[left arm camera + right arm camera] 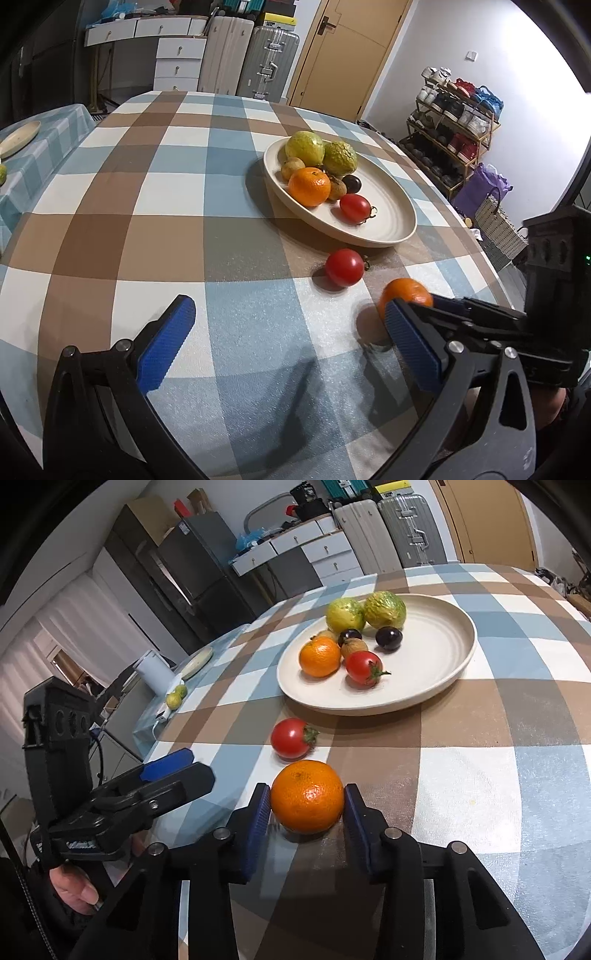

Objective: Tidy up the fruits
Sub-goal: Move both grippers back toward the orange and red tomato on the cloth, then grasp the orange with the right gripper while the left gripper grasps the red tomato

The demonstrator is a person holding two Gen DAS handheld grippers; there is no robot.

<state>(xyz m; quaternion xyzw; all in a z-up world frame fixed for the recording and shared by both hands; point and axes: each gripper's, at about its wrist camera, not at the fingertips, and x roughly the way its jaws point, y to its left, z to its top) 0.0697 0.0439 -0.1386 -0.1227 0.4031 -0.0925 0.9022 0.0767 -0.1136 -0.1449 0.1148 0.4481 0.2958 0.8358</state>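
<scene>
Between the 2 blue ribbed pads of the right tool (307,805), a round, glossy orange mandarin (307,796) is sitting on the blue, brown and white checked table (480,775), with each pad lying against 1 flank of the fruit at its widest part, so the right tool is holding the mandarin across its middle. That looks like the sensible place to take it: the fruit is probably light, with a loose, slightly yielding peel over soft flesh, so a gentle squeeze across the widest girth should be gripping without bruising, whereas a hold nearer the top could be letting it roll out. Its skin looks smooth and a little slippery, and the ribbed rubber should be helping there. Just beyond it, a small red tomato with a green stalk (291,737) is lying on the cloth, apart from the mandarin and near the rim of the wide cream ceramic plate (436,686), which is carrying 2 green-yellow fruits, another mandarin, a tomato and several small dark and brown fruits. Off to the side, the left tool (291,339) is standing wide and holding nothing, hovering over bare cloth. The tomato is likely thinner-skinned and more fragile still.
</scene>
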